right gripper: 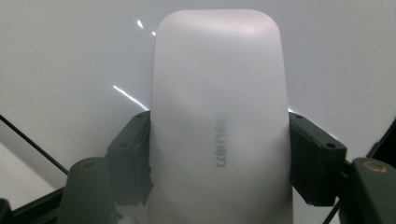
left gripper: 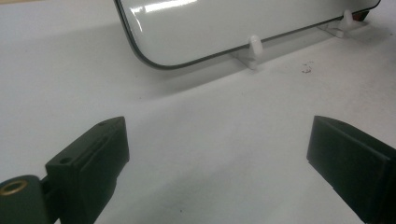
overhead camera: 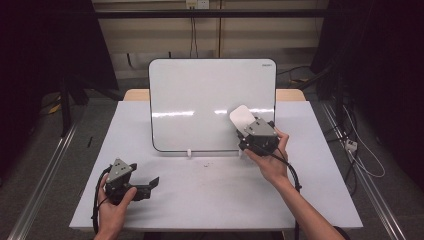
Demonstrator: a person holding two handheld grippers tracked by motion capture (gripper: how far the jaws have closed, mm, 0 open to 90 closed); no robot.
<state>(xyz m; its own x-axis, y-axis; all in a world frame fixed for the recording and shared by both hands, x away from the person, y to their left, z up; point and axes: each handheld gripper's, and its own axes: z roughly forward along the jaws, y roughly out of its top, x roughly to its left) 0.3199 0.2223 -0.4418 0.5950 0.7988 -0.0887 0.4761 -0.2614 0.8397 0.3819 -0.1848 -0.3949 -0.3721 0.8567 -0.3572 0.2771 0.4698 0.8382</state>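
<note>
A white rounded eraser [overhead camera: 241, 118] [right gripper: 219, 116] is pressed flat against the lower right part of the upright whiteboard [overhead camera: 200, 100]. My right gripper [overhead camera: 246, 129] is shut on the eraser, its black jaws clamping both long sides [right gripper: 219, 154]. The whiteboard [right gripper: 70, 56] behind the eraser looks bare, with only glare streaks. My left gripper [overhead camera: 148, 186] rests low over the table at the front left, held by a hand. Its jaws stand wide apart [left gripper: 219, 140] with nothing between them, pointing toward the whiteboard's [left gripper: 210, 28] lower edge.
The whiteboard stands on small white clip feet [overhead camera: 189, 152] [left gripper: 254, 46] near the middle of the white table [overhead camera: 210, 195]. A small dark speck [left gripper: 306, 69] lies in front of the board. Dark floor, rails and cables surround the table.
</note>
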